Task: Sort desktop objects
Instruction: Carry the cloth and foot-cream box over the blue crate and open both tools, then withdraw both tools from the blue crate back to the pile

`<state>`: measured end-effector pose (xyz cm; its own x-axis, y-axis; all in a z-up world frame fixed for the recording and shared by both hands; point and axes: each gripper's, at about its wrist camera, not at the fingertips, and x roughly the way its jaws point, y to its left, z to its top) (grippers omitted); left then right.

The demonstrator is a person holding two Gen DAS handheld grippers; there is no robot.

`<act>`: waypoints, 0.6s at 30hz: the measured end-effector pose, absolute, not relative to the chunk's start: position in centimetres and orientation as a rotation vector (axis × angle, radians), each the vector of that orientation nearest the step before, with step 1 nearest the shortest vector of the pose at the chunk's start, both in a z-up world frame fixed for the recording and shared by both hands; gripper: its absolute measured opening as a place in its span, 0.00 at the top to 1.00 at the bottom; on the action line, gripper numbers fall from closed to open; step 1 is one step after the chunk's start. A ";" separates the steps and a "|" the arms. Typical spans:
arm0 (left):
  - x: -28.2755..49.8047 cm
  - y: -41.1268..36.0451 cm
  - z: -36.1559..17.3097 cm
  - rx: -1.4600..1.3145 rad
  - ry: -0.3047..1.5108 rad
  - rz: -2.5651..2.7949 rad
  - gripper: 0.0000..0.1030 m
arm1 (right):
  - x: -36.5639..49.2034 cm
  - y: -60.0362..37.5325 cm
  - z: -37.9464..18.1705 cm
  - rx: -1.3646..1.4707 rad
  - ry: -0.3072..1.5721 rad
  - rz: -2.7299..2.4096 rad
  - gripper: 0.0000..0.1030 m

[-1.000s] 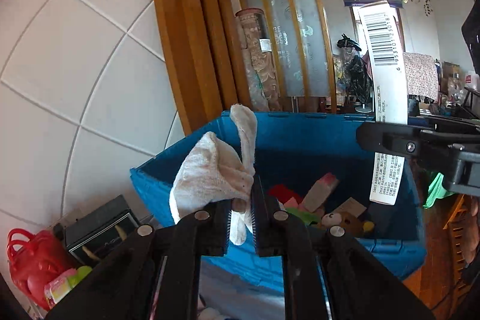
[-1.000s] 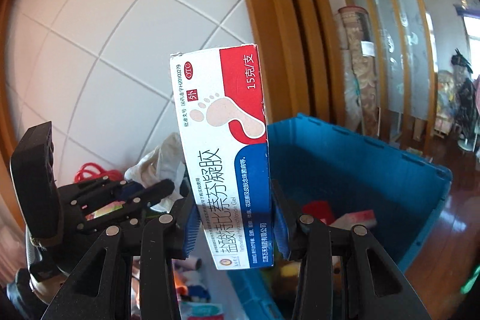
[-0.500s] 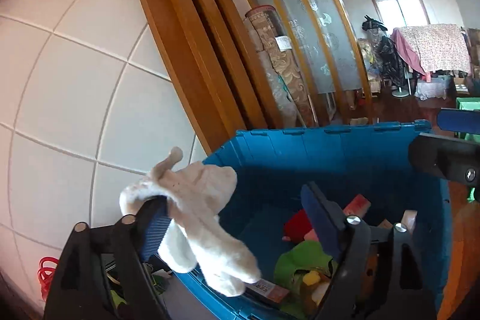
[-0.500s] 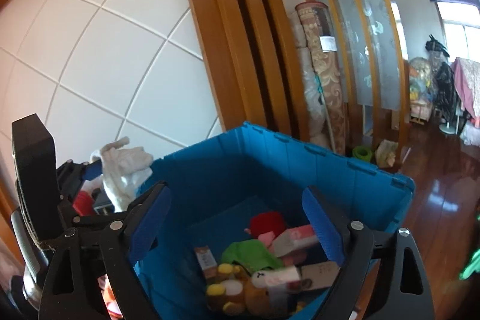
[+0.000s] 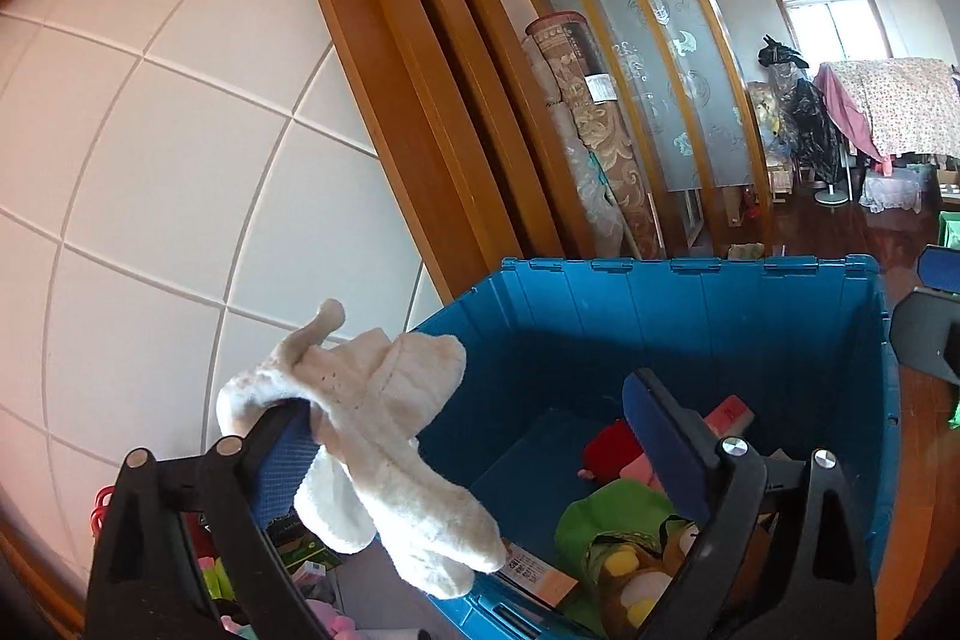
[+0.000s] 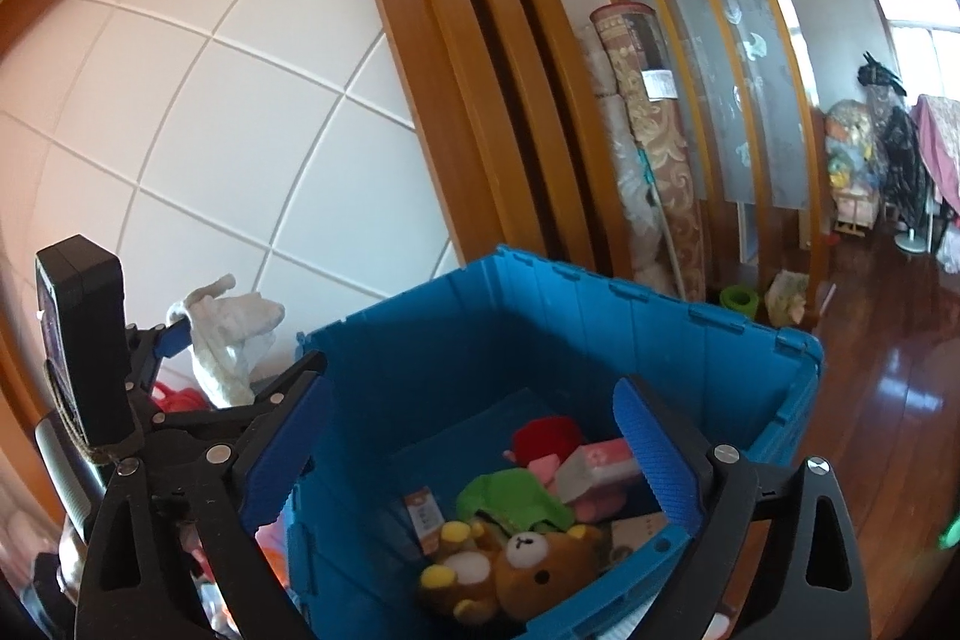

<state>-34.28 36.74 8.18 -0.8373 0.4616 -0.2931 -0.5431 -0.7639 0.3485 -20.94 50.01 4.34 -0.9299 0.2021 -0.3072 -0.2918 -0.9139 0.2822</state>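
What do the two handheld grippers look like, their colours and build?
Both match: the left gripper and the right gripper have black plastic fingers with triangular cut-outs, silver bolt heads at the joints and ribbed blue pads inside the tips. In the right wrist view the left one also carries a black boxy block with cord wound round its base. No hand or sleeve shows.

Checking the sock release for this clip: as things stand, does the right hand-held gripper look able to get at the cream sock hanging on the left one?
Probably yes. The cream sock hangs off one finger of the open left hand-held gripper, outside the blue bin. The right hand-held gripper is open and empty, with nothing between them.
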 end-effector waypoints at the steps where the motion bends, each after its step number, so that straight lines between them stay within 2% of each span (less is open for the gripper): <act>1: -34.2 36.6 8.2 -0.258 0.567 2.521 0.07 | -20.7 50.0 4.4 -0.395 0.477 2.822 0.06; 11: -34.0 35.6 8.5 -0.292 0.484 2.480 0.07 | -20.0 50.2 4.4 -0.387 0.506 2.839 0.04; 18: -34.5 38.5 6.1 -0.467 0.671 2.299 0.07 | -19.4 50.4 4.3 -0.379 0.517 2.833 0.01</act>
